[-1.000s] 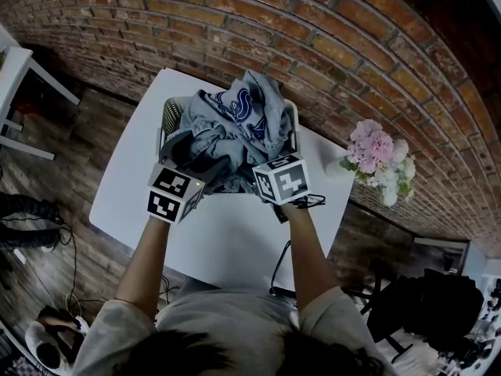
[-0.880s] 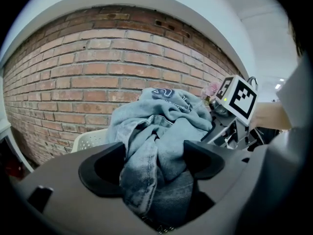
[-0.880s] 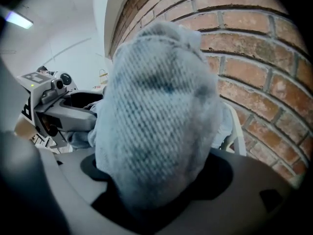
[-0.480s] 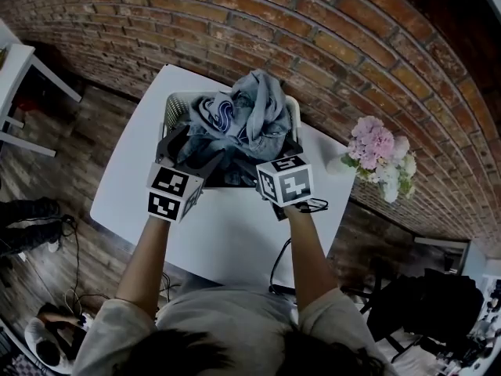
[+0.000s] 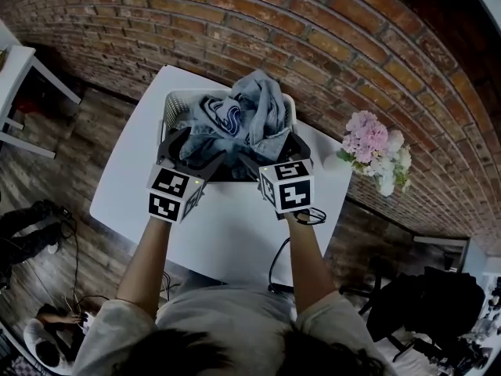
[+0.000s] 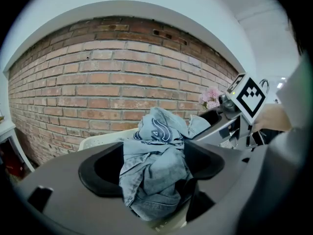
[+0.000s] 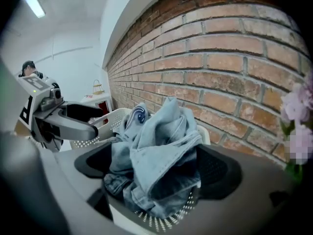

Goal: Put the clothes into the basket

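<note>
Above white perforated plastic basket [image 5: 171, 110] heaped with pale-blue denim clothes [image 5: 243, 116]: right gripper [image 5: 270, 155] just spread wide, denim loose between; release left gripper [image 5: 190, 153] pinched fold too, lift clear without snagging

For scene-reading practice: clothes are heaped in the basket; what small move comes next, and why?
Probably spread the left tongs, which bracket the bunched clothes, and withdraw: they already fill the basket, and the right tongs have just opened, cloth loose between them.
</note>
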`<act>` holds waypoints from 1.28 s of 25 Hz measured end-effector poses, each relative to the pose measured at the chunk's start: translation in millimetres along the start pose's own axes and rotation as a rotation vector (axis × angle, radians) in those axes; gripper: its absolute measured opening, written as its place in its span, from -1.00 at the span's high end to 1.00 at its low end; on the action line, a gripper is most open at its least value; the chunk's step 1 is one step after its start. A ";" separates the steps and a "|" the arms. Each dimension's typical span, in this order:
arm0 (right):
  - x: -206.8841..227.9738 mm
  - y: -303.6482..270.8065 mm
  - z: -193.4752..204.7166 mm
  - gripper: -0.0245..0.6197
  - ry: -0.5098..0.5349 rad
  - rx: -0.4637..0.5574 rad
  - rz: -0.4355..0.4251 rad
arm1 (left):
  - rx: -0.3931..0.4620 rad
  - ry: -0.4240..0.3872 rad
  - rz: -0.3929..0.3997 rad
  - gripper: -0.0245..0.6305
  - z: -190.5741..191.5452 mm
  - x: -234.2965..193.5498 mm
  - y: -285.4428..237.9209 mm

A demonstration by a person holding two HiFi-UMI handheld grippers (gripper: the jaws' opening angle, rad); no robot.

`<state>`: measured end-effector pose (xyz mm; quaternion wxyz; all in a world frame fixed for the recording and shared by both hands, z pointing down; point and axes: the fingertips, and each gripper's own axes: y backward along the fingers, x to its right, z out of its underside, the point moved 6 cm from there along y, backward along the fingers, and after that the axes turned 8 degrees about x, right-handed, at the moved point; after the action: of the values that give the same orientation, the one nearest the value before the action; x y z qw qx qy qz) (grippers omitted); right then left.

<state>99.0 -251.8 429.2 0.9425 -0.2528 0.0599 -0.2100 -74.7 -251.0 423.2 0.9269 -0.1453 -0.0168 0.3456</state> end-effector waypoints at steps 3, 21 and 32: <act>-2.5 6.9 -4.0 -0.68 0.024 0.013 0.022 | 0.007 -0.004 -0.003 -0.24 -1.4 2.0 4.9; -33.7 43.7 -13.3 -0.42 0.025 0.156 -0.029 | 0.106 -0.002 -0.017 0.04 -18.8 31.8 39.6; -57.6 76.7 -19.6 0.90 0.059 0.250 -0.039 | 0.132 -0.030 -0.006 0.70 -27.3 61.7 57.5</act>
<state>70.7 -176.0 374.1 0.9602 -0.1283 0.0562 -0.2416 -60.7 -176.9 376.6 0.9352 -0.0784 -0.0085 0.3452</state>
